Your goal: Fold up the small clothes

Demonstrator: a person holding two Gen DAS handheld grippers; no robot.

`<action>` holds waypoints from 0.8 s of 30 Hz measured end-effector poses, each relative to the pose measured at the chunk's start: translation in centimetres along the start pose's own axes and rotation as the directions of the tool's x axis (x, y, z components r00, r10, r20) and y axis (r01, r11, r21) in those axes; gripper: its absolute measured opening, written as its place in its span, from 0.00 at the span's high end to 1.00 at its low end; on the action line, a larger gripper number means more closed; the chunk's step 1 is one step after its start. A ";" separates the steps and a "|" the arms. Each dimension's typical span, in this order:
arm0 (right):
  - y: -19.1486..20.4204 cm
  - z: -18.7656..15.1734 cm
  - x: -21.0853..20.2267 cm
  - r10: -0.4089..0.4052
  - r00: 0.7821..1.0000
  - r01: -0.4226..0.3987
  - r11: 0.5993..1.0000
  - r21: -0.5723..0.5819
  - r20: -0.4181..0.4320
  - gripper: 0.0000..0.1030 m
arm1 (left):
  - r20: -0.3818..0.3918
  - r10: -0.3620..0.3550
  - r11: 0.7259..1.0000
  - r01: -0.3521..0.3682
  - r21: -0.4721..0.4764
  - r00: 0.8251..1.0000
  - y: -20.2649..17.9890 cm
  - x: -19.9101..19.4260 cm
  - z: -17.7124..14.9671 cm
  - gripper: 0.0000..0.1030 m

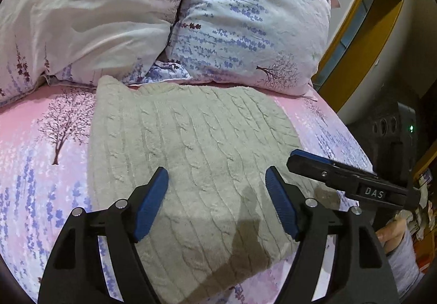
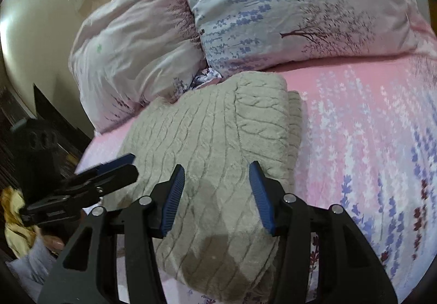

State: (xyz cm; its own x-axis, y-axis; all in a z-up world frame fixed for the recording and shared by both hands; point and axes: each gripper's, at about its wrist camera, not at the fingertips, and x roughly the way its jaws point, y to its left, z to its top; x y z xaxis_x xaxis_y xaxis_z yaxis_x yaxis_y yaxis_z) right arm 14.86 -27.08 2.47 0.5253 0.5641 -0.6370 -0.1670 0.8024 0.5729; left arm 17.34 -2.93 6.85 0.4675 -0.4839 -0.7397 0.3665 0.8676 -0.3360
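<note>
Left wrist view: a folded grey cable-knit sweater lies on the pink floral bedsheet just below the pillows, directly under the left gripper and right gripper, both spread wide, gripping nothing.

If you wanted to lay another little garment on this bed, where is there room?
Bare pink sheet lies open beside the folded grey sweater, below the pillows. The left wrist view shows a second patch on the sweater's other flank. It is crowded at the head, where the pillows meet the sweater, and where both open grippers hover.
</note>
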 end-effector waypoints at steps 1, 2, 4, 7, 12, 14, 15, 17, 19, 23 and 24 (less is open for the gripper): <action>-0.4 0.1 0.0 0.021 1.000 -0.021 1.000 0.024 0.003 0.52 | 0.003 0.001 1.000 -0.001 0.001 1.000 0.0 0.2 0.0 0.29; -0.8 0.2 -0.1 0.038 0.999 -0.038 0.998 0.048 0.003 0.52 | 0.007 0.005 1.000 -0.005 0.010 1.000 0.0 0.2 0.0 0.29; -0.3 0.3 -0.8 0.019 1.000 -0.019 0.999 0.046 0.010 0.52 | 0.022 0.003 1.000 -0.003 0.009 1.000 -0.1 -0.7 -0.2 0.29; 1.6 -0.2 -2.7 -0.056 0.996 0.058 0.998 -0.030 0.065 0.51 | 0.065 0.015 1.000 -0.015 -0.006 0.998 0.0 -2.7 -0.4 0.29; 4.8 -1.9 -4.1 -0.224 0.964 0.251 0.946 -0.203 0.144 0.47 | 0.121 0.156 0.985 -0.164 0.058 0.980 -0.8 -4.7 -1.5 0.29; 5.4 -2.5 -3.7 -0.257 0.957 0.283 0.929 -0.240 0.135 0.46 | 0.090 0.181 0.978 -0.189 0.089 0.979 -1.3 -3.8 -1.9 0.29; 5.5 -2.8 -3.1 -0.298 0.947 0.321 0.911 -0.260 0.122 0.46 | 0.078 0.192 0.975 -0.200 0.099 0.978 -1.5 -3.3 -2.1 0.29; 5.2 -3.2 -2.0 -0.372 0.923 0.385 0.880 -0.276 0.101 0.45 | 0.080 0.228 0.963 -0.237 0.127 0.970 -1.9 -2.5 -2.6 0.27; 4.4 -3.7 -0.5 -0.434 0.899 0.431 0.854 -0.289 0.058 0.39 | 0.084 0.252 0.952 -0.263 0.160 0.964 -2.5 -1.9 -2.9 0.21; 3.8 -3.8 -1.1 -0.428 0.901 0.430 0.867 -0.253 0.068 0.35 | 0.085 0.267 0.944 -0.278 0.175 0.960 -3.0 -2.0 -2.9 0.20; 3.9 -3.7 -1.9 -0.423 0.902 0.431 0.868 -0.245 0.090 0.35 | 0.090 0.257 0.949 -0.269 0.164 0.962 -2.9 -2.6 -3.0 0.20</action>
State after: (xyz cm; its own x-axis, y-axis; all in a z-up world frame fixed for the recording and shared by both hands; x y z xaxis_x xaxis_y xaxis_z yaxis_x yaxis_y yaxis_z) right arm 10.14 -24.32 3.97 0.6193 0.1521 -0.7703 -0.1230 0.9877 0.0961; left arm 12.72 -3.84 8.00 0.6165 -0.2531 -0.7455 0.3545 0.9347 -0.0242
